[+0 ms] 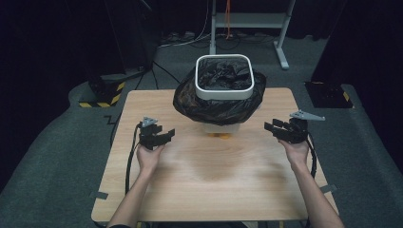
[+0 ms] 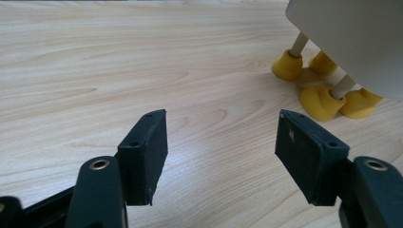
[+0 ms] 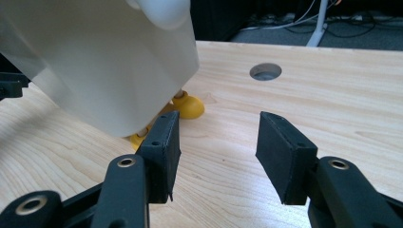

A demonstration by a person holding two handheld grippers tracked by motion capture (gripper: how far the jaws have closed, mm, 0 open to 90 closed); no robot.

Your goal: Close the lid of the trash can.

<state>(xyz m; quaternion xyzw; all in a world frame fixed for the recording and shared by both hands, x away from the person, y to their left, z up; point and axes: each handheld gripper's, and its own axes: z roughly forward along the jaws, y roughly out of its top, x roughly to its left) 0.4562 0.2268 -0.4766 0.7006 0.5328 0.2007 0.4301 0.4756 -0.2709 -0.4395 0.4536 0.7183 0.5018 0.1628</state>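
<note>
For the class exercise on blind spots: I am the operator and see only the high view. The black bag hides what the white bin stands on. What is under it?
Observer: The left gripper view shows the bin standing on thin legs that end in yellow feet on the table.
Operator: Are the left gripper's jaws holding anything?
Observer: No. The left gripper is open, with bare wood between its pads.
Operator: And the right one?
Observer: The right gripper is open too, with nothing between its pads; the bin's pale wall rises close ahead of its left jaw.
Operator: Anything else on the tabletop near it?
Observer: A round hole in the wood beyond the right gripper.
</note>
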